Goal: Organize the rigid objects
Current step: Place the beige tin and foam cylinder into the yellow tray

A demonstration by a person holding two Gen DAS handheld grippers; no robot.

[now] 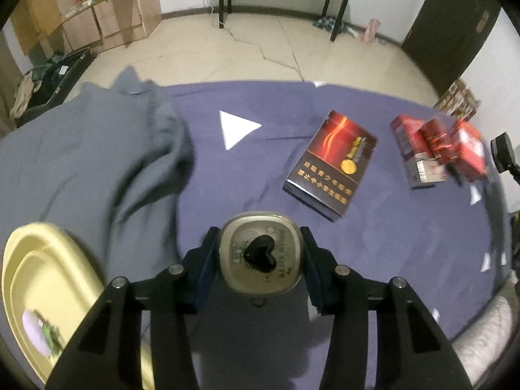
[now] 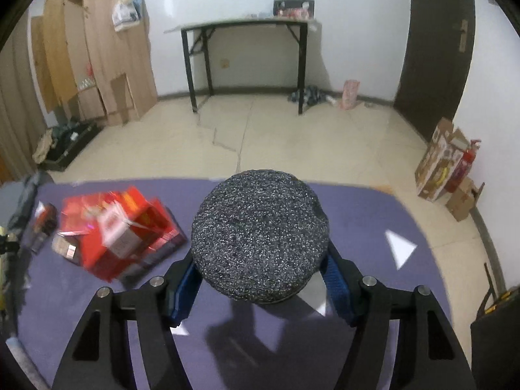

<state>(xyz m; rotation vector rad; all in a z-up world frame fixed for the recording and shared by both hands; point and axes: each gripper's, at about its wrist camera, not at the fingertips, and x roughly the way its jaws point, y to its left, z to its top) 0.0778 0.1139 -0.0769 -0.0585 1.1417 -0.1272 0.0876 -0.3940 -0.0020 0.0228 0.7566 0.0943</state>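
Observation:
My left gripper (image 1: 260,256) is shut on a rounded metal tin (image 1: 260,253) with a black heart on its lid, held above the purple cloth. A dark red cigarette box (image 1: 331,162) lies ahead to the right, and a pile of red boxes (image 1: 438,149) lies further right. My right gripper (image 2: 260,260) is shut on a round, speckled black stone-like disc (image 2: 260,234), held above the cloth. The pile of red boxes (image 2: 120,230) lies to its left in the right wrist view.
A yellow tray (image 1: 42,286) with a small item in it sits at the lower left. A grey garment (image 1: 91,162) lies crumpled on the purple tablecloth (image 1: 253,169). White paper triangles (image 1: 235,128) dot the cloth. The table's far edge borders the tiled floor.

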